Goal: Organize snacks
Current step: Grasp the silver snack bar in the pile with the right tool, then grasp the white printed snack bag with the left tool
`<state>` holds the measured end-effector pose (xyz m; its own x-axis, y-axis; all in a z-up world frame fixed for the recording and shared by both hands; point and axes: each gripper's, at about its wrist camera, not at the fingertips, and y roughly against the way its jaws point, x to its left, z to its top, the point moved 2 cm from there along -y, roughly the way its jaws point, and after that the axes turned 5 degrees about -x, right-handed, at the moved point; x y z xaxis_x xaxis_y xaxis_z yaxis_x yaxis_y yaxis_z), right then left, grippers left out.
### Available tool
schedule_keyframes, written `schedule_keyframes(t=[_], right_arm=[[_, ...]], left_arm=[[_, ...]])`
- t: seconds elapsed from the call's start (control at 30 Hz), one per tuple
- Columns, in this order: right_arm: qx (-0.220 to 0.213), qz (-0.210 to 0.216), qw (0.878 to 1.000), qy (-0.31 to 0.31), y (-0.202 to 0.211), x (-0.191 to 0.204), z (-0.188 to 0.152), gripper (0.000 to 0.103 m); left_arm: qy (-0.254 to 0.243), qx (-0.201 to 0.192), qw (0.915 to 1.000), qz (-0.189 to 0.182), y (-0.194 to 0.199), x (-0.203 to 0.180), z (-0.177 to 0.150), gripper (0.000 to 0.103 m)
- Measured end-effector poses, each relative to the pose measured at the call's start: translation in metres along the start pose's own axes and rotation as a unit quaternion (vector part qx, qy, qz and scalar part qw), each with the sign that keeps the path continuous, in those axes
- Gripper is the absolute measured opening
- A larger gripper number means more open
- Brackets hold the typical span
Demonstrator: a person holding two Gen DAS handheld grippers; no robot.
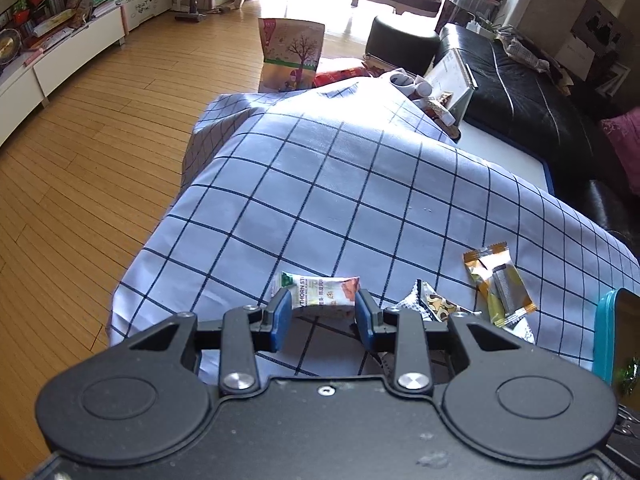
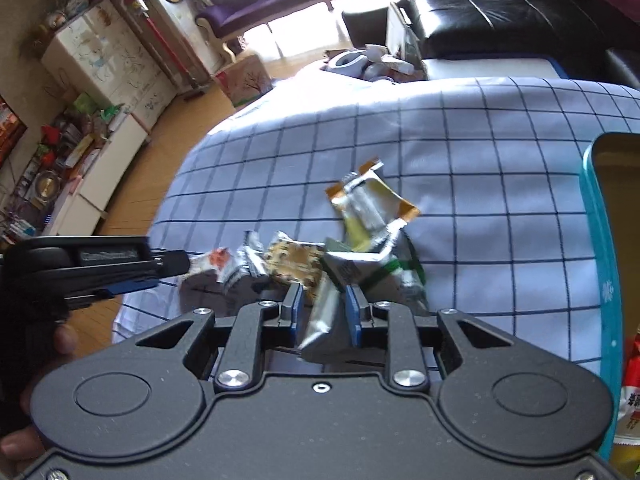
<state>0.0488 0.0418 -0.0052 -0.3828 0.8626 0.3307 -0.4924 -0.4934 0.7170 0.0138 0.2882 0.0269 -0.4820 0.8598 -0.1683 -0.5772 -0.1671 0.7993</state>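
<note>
My left gripper (image 1: pixel 322 312) is shut on a white hawthorn snack packet (image 1: pixel 320 290), pinched by its ends just above the blue checked cloth (image 1: pixel 340 184). From the right wrist view the left gripper (image 2: pixel 172 264) reaches in from the left with that packet (image 2: pixel 218 260) at its tip. My right gripper (image 2: pixel 324 312) is shut on a silver and green packet (image 2: pixel 326 308) that stands tilted between its pads. A brown patterned packet (image 2: pixel 296 260) and an orange and yellow packet (image 2: pixel 372 204) lie beside it. A teal tin (image 2: pixel 600 240) stands at the right.
The teal tin (image 1: pixel 604 336) holds a red and white packet (image 2: pixel 632 384). Bottles and a notebook (image 1: pixel 452 80) crowd the table's far end. A paper bag (image 1: pixel 290 56) stands on the wooden floor beyond. A black sofa (image 1: pixel 520 92) runs along the right.
</note>
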Motion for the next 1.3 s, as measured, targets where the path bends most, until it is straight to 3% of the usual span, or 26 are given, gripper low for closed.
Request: schedule_keyframes(t=[0.2, 0.33, 0.5, 0.57, 0.7, 1.3], right_arm=[[0.01, -0.001, 1.0, -0.008, -0.008, 0.0, -0.004, 0.035], [0.002, -0.021, 1.0, -0.008, -0.014, 0.001, -0.007, 0.037], [-0.012, -0.03, 0.999, 0.001, -0.014, 0.005, -0.011, 0.04], [-0.022, -0.037, 0.999, 0.02, -0.012, 0.007, -0.012, 0.036], [-0.033, -0.05, 0.998, 0.03, -0.004, 0.001, -0.01, 0.028], [-0.03, -0.047, 0.998, -0.005, 0.005, -0.027, -0.005, 0.027]], left_arm=[[-0.028, 0.017, 0.9984, -0.047, -0.009, -0.009, -0.004, 0.034], [-0.036, 0.027, 0.9976, -0.052, -0.017, -0.014, -0.008, 0.034], [-0.039, 0.021, 0.9972, -0.06, -0.015, -0.014, -0.006, 0.034], [-0.042, 0.018, 0.9964, -0.071, -0.012, -0.013, -0.006, 0.034], [-0.081, -0.001, 0.9929, -0.087, -0.005, -0.016, -0.009, 0.034], [-0.189, -0.041, 0.9734, -0.122, 0.006, -0.028, -0.028, 0.036]])
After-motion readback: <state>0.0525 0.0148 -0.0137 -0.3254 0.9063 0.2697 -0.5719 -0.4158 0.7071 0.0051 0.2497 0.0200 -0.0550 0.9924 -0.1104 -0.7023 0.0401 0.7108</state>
